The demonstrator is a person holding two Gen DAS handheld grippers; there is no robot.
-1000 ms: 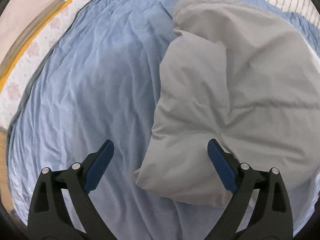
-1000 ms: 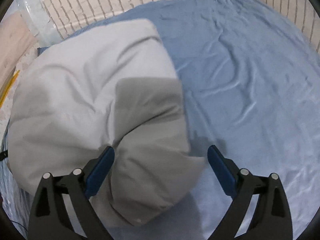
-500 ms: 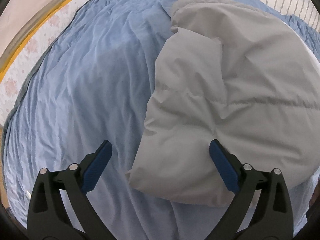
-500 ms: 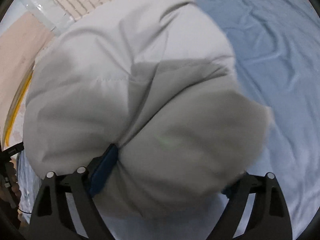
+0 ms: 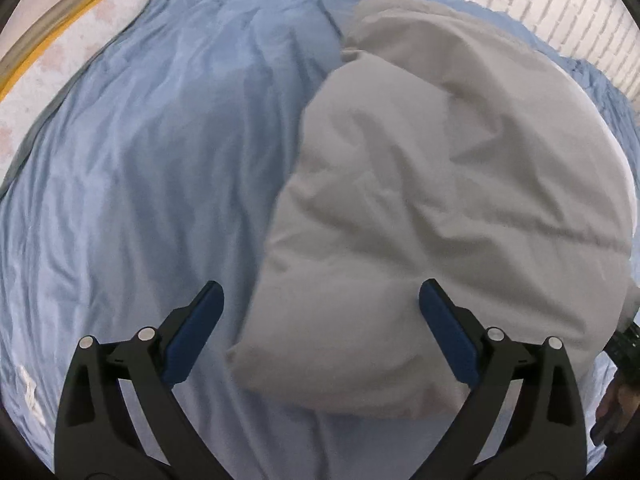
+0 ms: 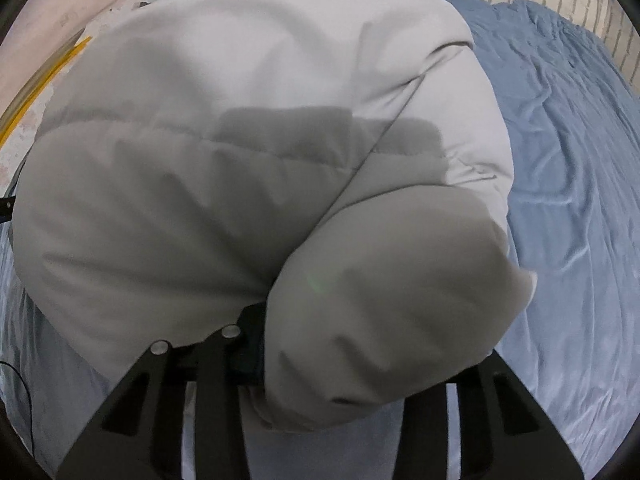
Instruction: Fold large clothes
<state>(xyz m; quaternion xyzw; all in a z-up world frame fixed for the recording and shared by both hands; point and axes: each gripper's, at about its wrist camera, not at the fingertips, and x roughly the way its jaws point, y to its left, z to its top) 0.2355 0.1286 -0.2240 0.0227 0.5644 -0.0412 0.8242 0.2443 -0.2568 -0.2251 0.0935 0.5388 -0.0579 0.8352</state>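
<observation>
My right gripper point(image 6: 352, 364) has just been closing, and its jaws now pinch a thick puffy corner of the grey coat point(image 6: 248, 152); the padding bulges over them so I barely see the blue pads. My left gripper point(image 5: 320, 328) hangs wide open with nothing in it, jaws straddling the near edge of the coat point(image 5: 440, 208) without touching. The coat lies bunched on the blue sheet point(image 5: 140, 168), towards the brick wall point(image 5: 560, 12).

To do this fold well, I want a deep bite here, because slick padded fabric will likely slip out of a shallow pinch. I'd get the left jaws down around the other near corner and close firmly before lifting. Then both hands should rise together, level, carrying the edge over so the layers land square, not twisted.
</observation>
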